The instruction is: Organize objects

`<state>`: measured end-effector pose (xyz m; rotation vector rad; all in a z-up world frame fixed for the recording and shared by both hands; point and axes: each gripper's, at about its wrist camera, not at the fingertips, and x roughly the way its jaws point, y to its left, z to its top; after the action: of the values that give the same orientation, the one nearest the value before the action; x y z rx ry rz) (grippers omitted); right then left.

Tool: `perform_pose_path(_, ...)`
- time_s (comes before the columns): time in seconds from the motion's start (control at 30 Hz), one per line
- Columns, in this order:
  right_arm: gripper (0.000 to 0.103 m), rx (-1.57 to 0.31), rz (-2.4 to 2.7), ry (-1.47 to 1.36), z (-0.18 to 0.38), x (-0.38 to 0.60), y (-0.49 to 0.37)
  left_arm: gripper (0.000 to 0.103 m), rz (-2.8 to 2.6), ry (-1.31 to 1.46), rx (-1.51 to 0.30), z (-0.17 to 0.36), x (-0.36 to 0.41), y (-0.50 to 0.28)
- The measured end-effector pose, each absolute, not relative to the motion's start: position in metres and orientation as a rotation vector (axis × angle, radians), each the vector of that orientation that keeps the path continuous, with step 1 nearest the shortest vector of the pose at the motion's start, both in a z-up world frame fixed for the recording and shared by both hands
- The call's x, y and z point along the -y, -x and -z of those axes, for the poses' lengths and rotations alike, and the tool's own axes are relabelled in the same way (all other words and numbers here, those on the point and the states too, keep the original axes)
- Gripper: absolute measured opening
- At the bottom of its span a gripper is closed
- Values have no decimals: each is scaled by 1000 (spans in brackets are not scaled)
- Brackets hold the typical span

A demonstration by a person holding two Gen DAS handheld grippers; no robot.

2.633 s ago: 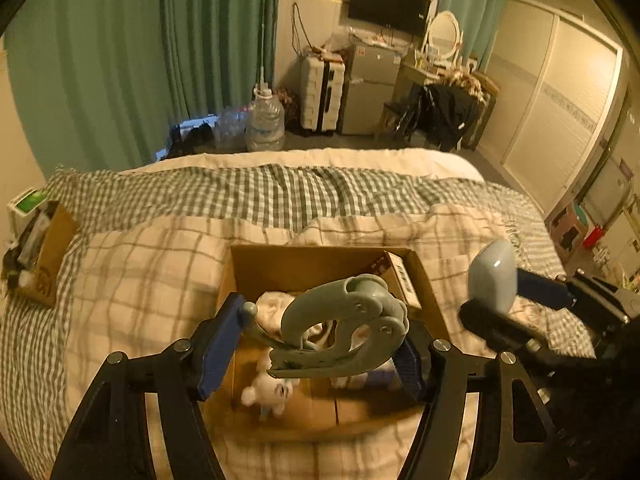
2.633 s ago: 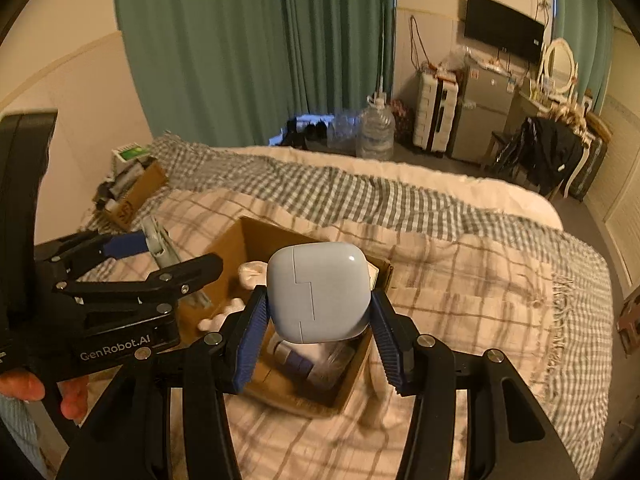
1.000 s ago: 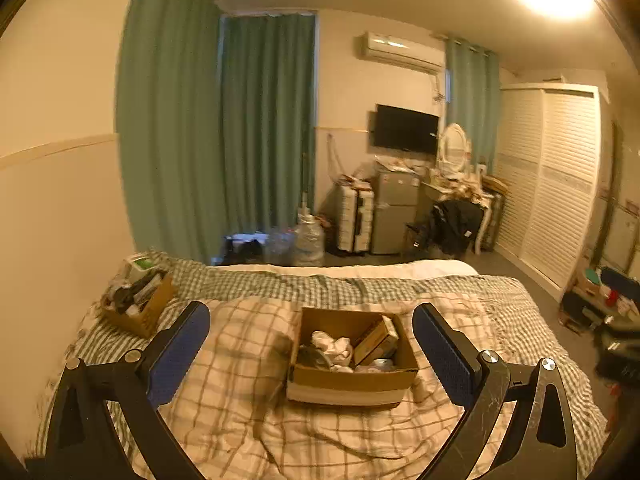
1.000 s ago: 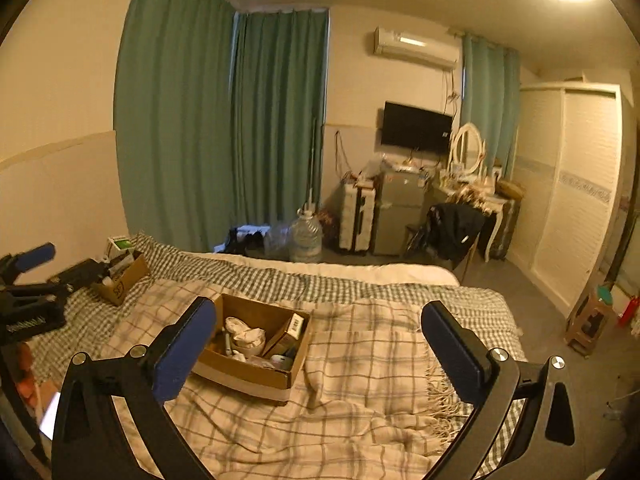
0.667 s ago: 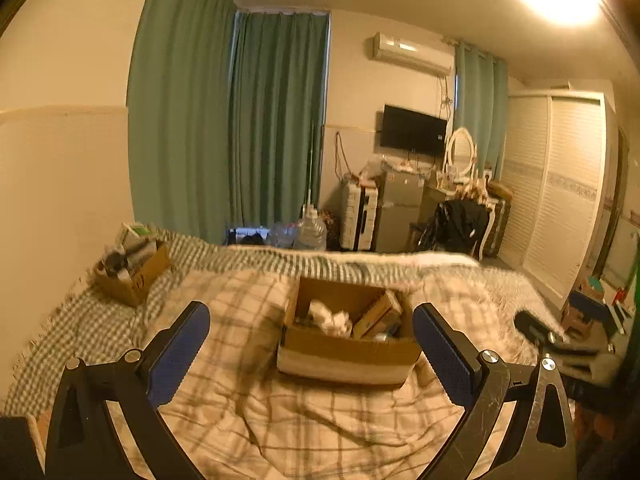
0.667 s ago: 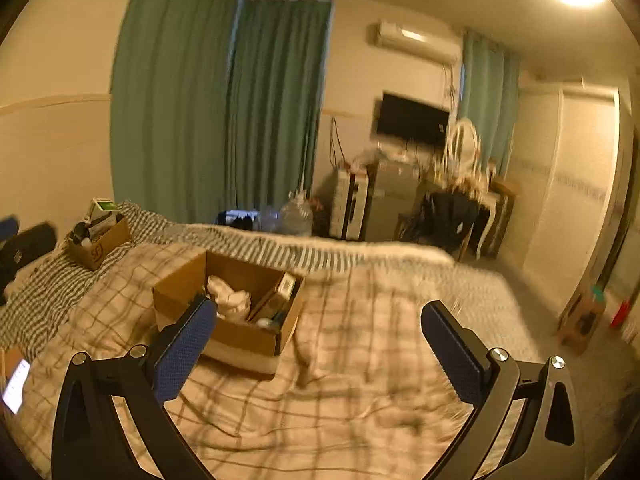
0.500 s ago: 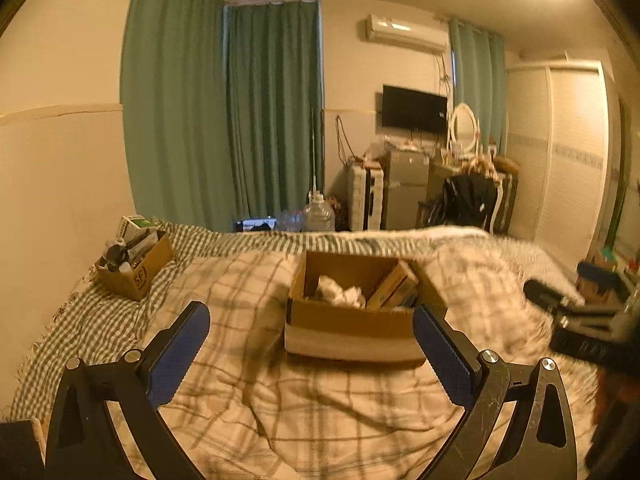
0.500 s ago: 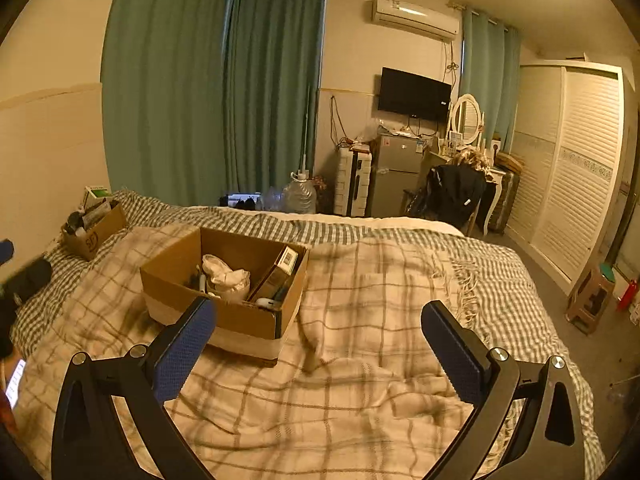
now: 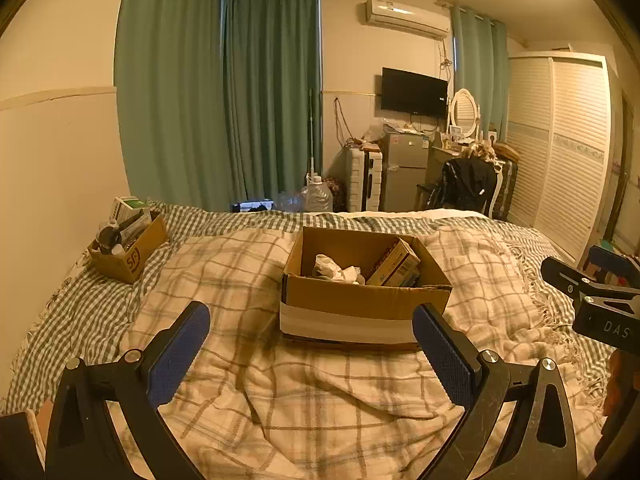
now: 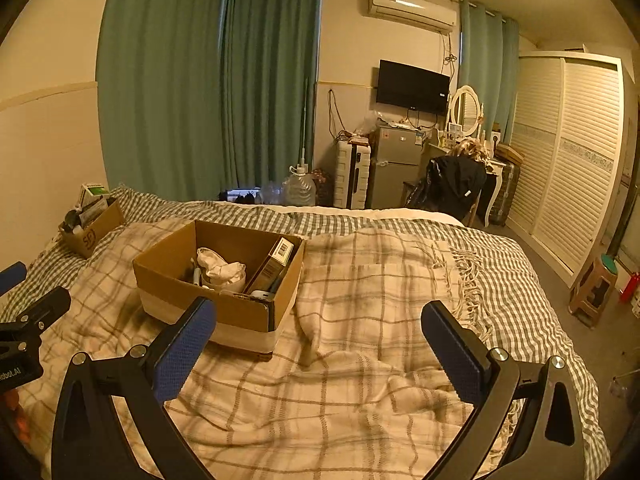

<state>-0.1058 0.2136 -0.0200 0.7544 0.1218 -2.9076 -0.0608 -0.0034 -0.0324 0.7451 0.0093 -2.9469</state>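
Left tool (image 9: 310, 346) and right tool (image 10: 318, 338): each held above the near part of the bed (image 10: 360, 380) with its blue-padded fingers (image 9: 178, 354) spread wide apart, gripping nothing. The large cardboard box (image 9: 362, 304) stands open on the plaid blanket (image 10: 380, 280) near the middle of the bed. Inside lie a crumpled white cloth (image 10: 220, 268) and a small carton (image 10: 274, 266) leaning against the box wall. A smaller box of items (image 9: 128, 246) sits at the bed's far left corner, well apart.
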Motion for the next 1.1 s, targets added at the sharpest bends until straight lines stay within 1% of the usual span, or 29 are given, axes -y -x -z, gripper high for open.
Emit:
perform_pose_path(0.2, 103, -120, 2905, -744, 17, -213, 105, 103, 2943, -765, -32, 32, 5, 61)
perform_pose_path(0.43, 103, -127, 2893, -740, 18, -209, 105, 103, 2940, -766, -9, 32, 3, 62)
perform_pose_path(1.1, 103, -135, 2889, -740, 21, -207, 106, 103, 2933, -783, -23, 33, 4, 61)
